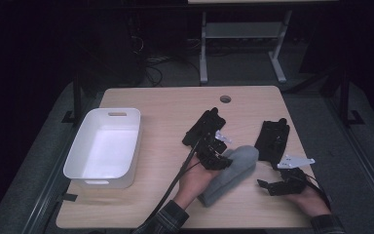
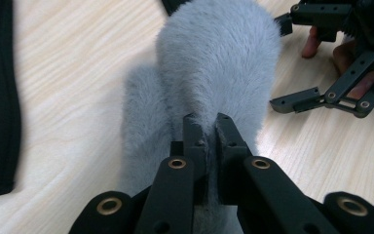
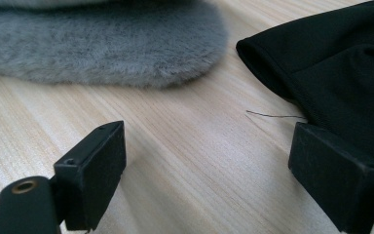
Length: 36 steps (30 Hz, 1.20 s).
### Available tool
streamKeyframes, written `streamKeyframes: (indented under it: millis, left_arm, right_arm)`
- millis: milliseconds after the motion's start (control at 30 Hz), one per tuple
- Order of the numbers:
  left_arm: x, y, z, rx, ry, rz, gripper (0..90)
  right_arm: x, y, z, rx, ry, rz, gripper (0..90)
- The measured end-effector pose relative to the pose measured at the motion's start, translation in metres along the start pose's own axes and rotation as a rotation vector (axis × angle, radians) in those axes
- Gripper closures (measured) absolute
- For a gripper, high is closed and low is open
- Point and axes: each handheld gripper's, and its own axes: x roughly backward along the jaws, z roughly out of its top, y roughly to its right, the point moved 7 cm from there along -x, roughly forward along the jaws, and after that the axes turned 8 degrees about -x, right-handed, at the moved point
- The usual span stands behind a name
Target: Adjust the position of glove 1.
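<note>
Because the left gripper (image 2: 207,127) has its jaws nearly together on only a thin fold of the grey fleece glove (image 1: 230,173), the likeliest failure is that the plush pile slips out once the hand lifts or drags it, judging by how little fabric sits between the pads in the left gripper view; the smooth nap offers little to bite on, and most of the glove's weight lies on the table (image 1: 165,105) beyond the pinch. A second risk is that a sideways drag towards the white bin (image 1: 104,146) would bunch the glove or let its loose end fold under. The black glove (image 1: 272,139) lies just right of the grey glove, so a sweep that way could push it along too. The grey glove lies flat on the table near the front edge, well right of the bin. The left hand (image 1: 195,178) comes up from the front edge, just left of the grey glove and touching its side, with the gripper angled over the glove's upper end and its cable trailing back. The right gripper (image 1: 272,186) rests low just right of the grey glove, jaws spread wide with nothing between them, pointing towards the gap between the two gloves, the right hand (image 1: 311,200) lying behind it on the table.
</note>
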Motion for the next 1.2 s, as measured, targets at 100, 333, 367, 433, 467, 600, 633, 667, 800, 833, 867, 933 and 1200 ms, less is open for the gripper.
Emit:
streamKeyframes:
  millis: [100, 333, 367, 433, 467, 600, 633, 667, 800, 833, 867, 933, 1200]
  left_arm:
    - [-0.002, 0.000, -0.001, -0.018, 0.003, -0.004, 81.3]
    - [0.006, -0.003, 0.001, -0.069, 0.015, 0.011, 58.0]
    - [0.008, -0.004, 0.001, -0.076, 0.020, 0.019, 55.7]
    - [0.016, -0.007, 0.001, -0.084, 0.033, 0.019, 54.3]
    - [0.019, -0.009, 0.001, -0.092, 0.041, 0.022, 54.3]
    - [0.034, -0.019, -0.007, -0.113, 0.026, 0.039, 66.9]
    - [0.036, -0.022, -0.010, -0.113, 0.014, 0.045, 72.7]
    - [0.039, -0.027, -0.015, -0.112, -0.002, 0.049, 76.2]
    - [0.046, -0.044, -0.036, -0.089, -0.035, 0.069, 89.2]
    - [0.048, -0.047, -0.042, -0.074, -0.043, 0.071, 89.3]
    - [0.048, -0.050, -0.047, -0.068, -0.050, 0.069, 89.3]
    - [0.048, -0.055, -0.059, -0.051, -0.066, 0.066, 89.3]
    - [0.045, -0.048, -0.082, -0.060, -0.090, 0.012, 89.2]
  right_arm:
    - [0.000, 0.000, 0.000, 0.000, 0.000, 0.000, 13.6]
    - [0.000, 0.000, 0.000, 0.001, 0.000, 0.000, 13.5]
    - [0.000, 0.000, 0.000, 0.001, 0.000, 0.000, 13.5]
    - [0.000, 0.000, 0.000, 0.002, -0.001, -0.001, 13.5]
    - [0.000, 0.000, 0.000, 0.004, -0.001, -0.001, 13.5]
    - [0.000, 0.000, 0.000, 0.004, -0.002, -0.001, 13.6]
    - [0.000, 0.000, 0.000, 0.004, -0.002, -0.002, 13.5]
    - [0.000, 0.000, 0.000, 0.005, -0.002, -0.002, 13.5]
    - [0.000, 0.000, 0.000, 0.005, -0.001, -0.003, 13.5]
    - [0.000, 0.000, 0.000, 0.005, -0.002, -0.003, 13.5]
    - [0.000, 0.000, 0.000, 0.006, -0.001, -0.003, 13.5]
    - [0.000, 0.000, 0.000, 0.005, -0.002, -0.003, 13.5]
    - [-0.001, -0.001, 0.000, 0.009, 0.000, -0.010, 13.5]
